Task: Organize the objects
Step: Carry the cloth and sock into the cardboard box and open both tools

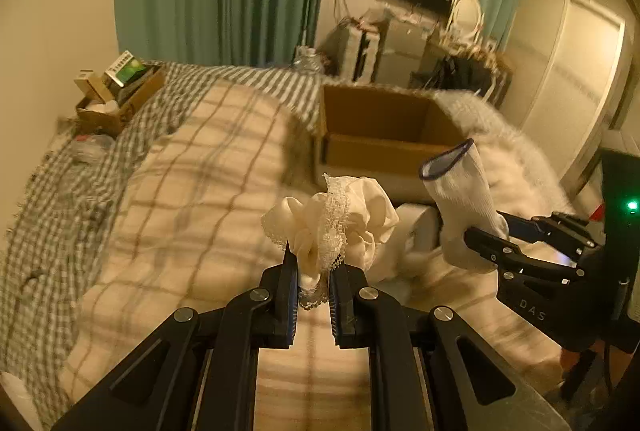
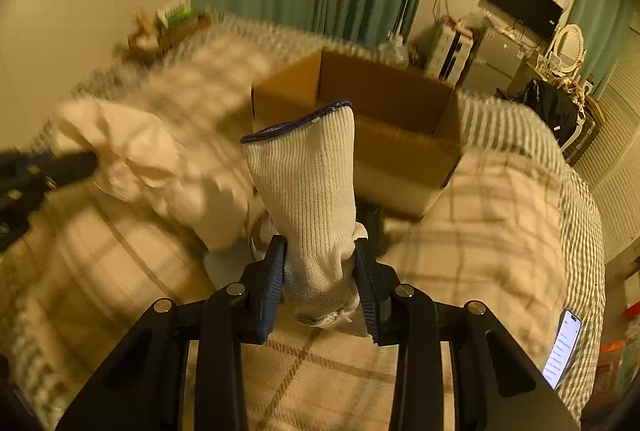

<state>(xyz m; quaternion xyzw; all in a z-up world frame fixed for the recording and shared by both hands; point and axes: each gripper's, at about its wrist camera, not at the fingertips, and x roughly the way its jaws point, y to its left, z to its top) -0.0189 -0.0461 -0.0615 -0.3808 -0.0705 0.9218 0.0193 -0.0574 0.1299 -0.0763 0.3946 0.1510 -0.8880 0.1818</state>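
My left gripper (image 1: 313,273) is shut on a cream lace-trimmed cloth (image 1: 336,223) and holds it above the bed. My right gripper (image 2: 320,267) is shut on a white knit glove with a dark blue cuff (image 2: 308,175), cuff end up. The glove (image 1: 460,191) and right gripper (image 1: 496,235) also show at the right of the left wrist view. The cream cloth (image 2: 132,155) and left gripper (image 2: 48,167) show blurred at the left of the right wrist view. An open cardboard box (image 1: 384,127) stands on the bed just beyond both grippers; it also shows in the right wrist view (image 2: 384,119).
The bed has a cream plaid quilt (image 1: 192,191) over a green checked sheet (image 1: 48,199). A smaller cardboard box of items (image 1: 120,91) sits at the bed's far left. A lit phone (image 2: 562,347) lies at the bed's right edge. Green curtains, a television and cluttered furniture stand behind.
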